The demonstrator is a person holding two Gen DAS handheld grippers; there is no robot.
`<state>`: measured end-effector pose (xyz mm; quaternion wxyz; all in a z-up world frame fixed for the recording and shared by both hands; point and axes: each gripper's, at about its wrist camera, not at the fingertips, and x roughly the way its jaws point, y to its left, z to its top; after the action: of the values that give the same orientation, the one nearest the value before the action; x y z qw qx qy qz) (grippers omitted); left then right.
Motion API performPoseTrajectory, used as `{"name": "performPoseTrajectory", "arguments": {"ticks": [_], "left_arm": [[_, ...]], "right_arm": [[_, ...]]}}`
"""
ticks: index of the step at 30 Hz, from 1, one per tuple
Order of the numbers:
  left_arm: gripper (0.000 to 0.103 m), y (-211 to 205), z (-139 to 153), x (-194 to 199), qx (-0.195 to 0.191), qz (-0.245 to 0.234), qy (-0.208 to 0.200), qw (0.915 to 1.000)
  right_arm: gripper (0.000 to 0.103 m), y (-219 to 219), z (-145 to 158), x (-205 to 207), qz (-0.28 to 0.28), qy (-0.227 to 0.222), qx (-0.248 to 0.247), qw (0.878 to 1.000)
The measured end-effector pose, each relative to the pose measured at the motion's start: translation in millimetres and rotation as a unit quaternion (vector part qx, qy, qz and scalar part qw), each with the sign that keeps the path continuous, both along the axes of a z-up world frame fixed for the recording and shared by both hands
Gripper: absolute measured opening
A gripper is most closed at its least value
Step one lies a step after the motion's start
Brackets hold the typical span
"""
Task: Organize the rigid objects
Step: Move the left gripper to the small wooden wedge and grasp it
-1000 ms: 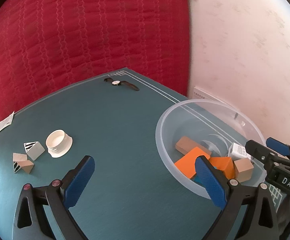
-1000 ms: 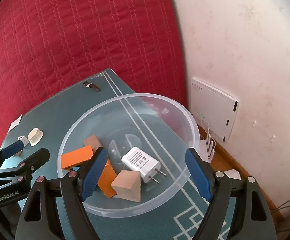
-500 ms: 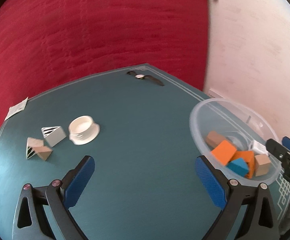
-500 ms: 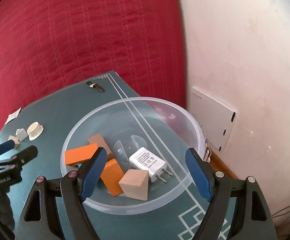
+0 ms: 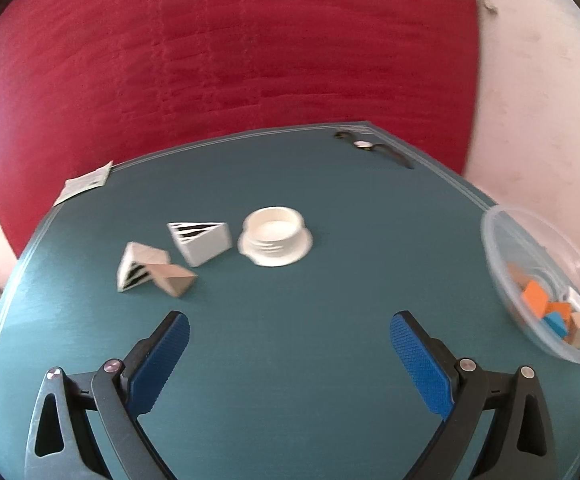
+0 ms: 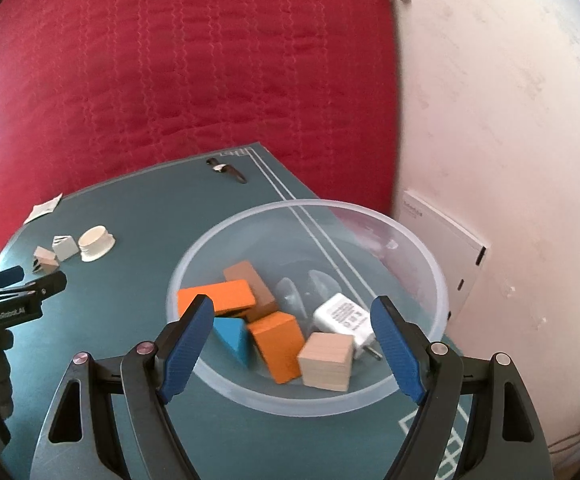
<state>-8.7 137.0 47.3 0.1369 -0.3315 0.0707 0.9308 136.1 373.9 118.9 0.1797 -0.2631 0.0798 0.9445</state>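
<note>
Right wrist view: clear plastic bowl (image 6: 430, 264) on the teal mat (image 6: 138, 232) holds orange, brown, blue and pale wooden blocks (image 6: 325, 361); both grippers, left gripper (image 5: 290, 330) and right gripper (image 6: 293, 312), gape wide, empty.

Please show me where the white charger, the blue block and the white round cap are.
white charger (image 6: 344, 316): right wrist view, its printed top face.
blue block (image 6: 232, 332): right wrist view, its top face.
white round cap (image 5: 276, 236): left wrist view, its threaded side wall.

A red quilt (image 5: 226, 64) hangs beyond the tongs. A pale wall (image 6: 502, 120) stands right. A teal mat (image 5: 290, 320) lies below.
</note>
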Motion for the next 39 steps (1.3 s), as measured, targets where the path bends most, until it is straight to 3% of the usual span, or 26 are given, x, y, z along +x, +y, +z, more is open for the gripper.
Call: {"name": "performPoseTrajectory", "arguments": {"ticks": [14, 20, 30, 39], "left_arm": [[0.102, -69, -9, -30, -0.007, 0.068, -0.011, 0.9976], [0.101, -87, -13, -46, 0.015, 0.072, -0.031, 0.9968], [0.08, -80, -20, -63, -0.011, 0.049, -0.033, 0.9982], [0.072, -82, -24, -83, -0.008, 0.043, -0.055, 0.9975]], "right_arm": [[0.082, -45, 6, -23, 0.057, -0.007, 0.015, 0.998], [0.082, -65, 3, -38, 0.092, -0.016, 0.007, 0.996], [0.082, -100, 0, -59, 0.143, -0.019, 0.004, 0.99], [0.082, -114, -6, -71, 0.162, -0.026, -0.001, 0.986]]}}
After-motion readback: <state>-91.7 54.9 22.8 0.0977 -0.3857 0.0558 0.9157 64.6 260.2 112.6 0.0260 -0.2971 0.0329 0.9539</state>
